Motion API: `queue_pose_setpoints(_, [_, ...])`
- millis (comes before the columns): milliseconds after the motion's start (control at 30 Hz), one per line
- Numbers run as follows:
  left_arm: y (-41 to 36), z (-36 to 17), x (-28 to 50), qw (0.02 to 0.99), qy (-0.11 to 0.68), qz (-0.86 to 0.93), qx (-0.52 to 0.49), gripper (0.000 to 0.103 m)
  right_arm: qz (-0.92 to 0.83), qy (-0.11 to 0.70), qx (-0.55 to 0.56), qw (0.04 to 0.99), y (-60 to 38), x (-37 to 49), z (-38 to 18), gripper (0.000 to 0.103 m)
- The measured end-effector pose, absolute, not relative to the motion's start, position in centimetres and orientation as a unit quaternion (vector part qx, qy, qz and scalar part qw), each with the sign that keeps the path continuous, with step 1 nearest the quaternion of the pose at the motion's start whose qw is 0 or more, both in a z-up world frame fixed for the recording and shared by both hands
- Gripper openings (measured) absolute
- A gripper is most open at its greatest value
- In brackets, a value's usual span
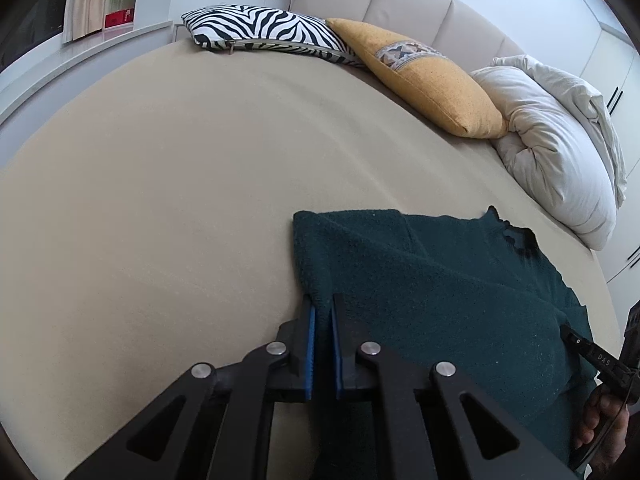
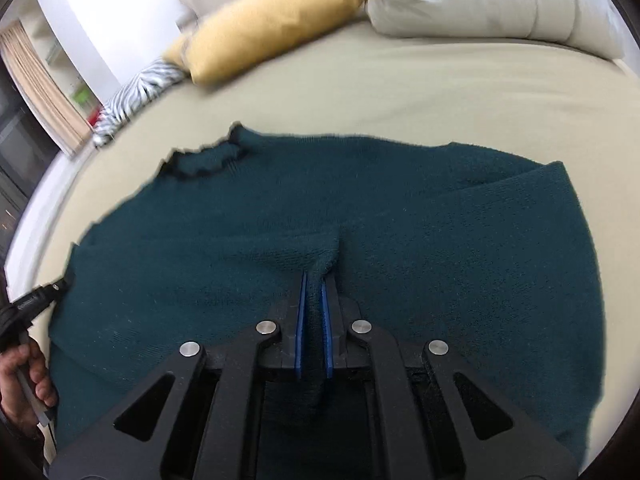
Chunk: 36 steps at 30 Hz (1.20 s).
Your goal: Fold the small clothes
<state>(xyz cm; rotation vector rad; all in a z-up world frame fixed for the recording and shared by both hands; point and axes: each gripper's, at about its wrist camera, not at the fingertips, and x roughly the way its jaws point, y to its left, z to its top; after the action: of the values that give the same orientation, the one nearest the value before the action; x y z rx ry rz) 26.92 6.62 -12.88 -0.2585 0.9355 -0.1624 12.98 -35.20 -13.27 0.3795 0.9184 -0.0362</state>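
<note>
A dark green knitted sweater (image 1: 432,292) lies on the beige bed, its collar toward the white pillow. My left gripper (image 1: 323,308) is shut on the sweater's left edge, with fabric between its blue pads. In the right wrist view the sweater (image 2: 280,220) fills the middle, one part folded over at the right. My right gripper (image 2: 317,280) is shut on a pinched ridge of the sweater's fabric. The other gripper and the hand holding it show at the edge of each view (image 1: 600,364) (image 2: 36,300).
The beige bed sheet (image 1: 160,200) stretches far to the left. A zebra-striped cushion (image 1: 260,32), a yellow cushion (image 1: 424,76) and a white pillow (image 1: 552,140) line the padded headboard. A window sill and curtain are at the far left.
</note>
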Motion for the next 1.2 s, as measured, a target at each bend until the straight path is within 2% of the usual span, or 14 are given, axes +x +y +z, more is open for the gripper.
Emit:
queue_pose_setpoints(133, [7.8, -12.0, 26.2, 0.877, 0.449, -0.08, -0.153, 0.016, -0.029, 0.445, 0.222, 0.867, -36.0, 12.2, -12.1, 0.015])
queue_pose_setpoints(200, [8.3, -10.8, 24.9, 0.882, 0.438, -0.078, -0.157, 0.03, -0.029, 0.437, 0.238, 0.867, -36.2, 11.3, -11.4, 0.026])
queue_pose_setpoints(267, [8.2, -10.3, 23.7, 0.883, 0.439, -0.081, -0.146, 0.059, -0.016, 0.439, 0.252, 0.862, -35.9, 10.5, -11.2, 0.033])
queue_pose_setpoints(333, [7.8, -10.5, 23.1, 0.882, 0.447, -0.081, -0.127, 0.064, -0.009, 0.454, 0.236, 0.859, -34.9, 10.5, -11.5, 0.034])
queue_pose_setpoints(400, [7.0, -11.7, 23.1, 0.873, 0.47, -0.078, -0.107, 0.06, -0.015, 0.465, 0.198, 0.863, -33.7, 10.3, -12.2, 0.034])
queue_pose_setpoints(433, [6.8, -12.0, 23.0, 0.874, 0.471, -0.075, -0.097, 0.047, -0.02, 0.462, 0.188, 0.867, -33.4, 10.3, -12.2, 0.028])
queue_pose_setpoints(467, [6.7, -12.1, 22.9, 0.876, 0.469, -0.076, -0.09, 0.034, -0.026, 0.462, 0.186, 0.867, -33.3, 10.1, -12.2, 0.014])
queue_pose_setpoints(500, [6.6, -12.3, 23.0, 0.873, 0.472, -0.083, -0.09, 0.015, -0.03, 0.464, 0.188, 0.865, -33.3, 10.1, -12.1, 0.01])
queue_pose_setpoints(567, [6.5, -12.3, 23.0, 0.872, 0.474, -0.09, -0.089, 0.009, -0.037, 0.462, 0.189, 0.866, -33.4, 9.6, -11.6, 0.007])
queue_pose_setpoints(767, [6.5, -12.1, 22.6, 0.878, 0.467, -0.096, -0.056, 0.007, -0.036, 0.445, 0.198, 0.872, -32.6, 7.3, -10.1, 0.006])
queue_pose_setpoints(1000, [6.7, -13.0, 22.6, 0.876, 0.468, -0.097, -0.06, 0.008, -0.027, 0.45, 0.246, 0.858, -34.9, 7.9, -13.3, 0.004])
queue_pose_setpoints(1133, [6.9, -12.5, 22.5, 0.877, 0.465, -0.095, -0.073, 0.013, -0.024, 0.455, 0.206, 0.866, -34.1, 8.0, -12.7, 0.011])
queue_pose_setpoints(1167, [7.1, -12.2, 22.2, 0.878, 0.463, -0.092, -0.078, 0.02, -0.028, 0.454, 0.21, 0.865, -34.3, 7.6, -12.5, 0.014])
queue_pose_setpoints(1200, [7.3, -11.6, 21.7, 0.88, 0.46, -0.089, -0.082, 0.021, -0.034, 0.451, 0.216, 0.865, -34.5, 7.0, -11.9, 0.016])
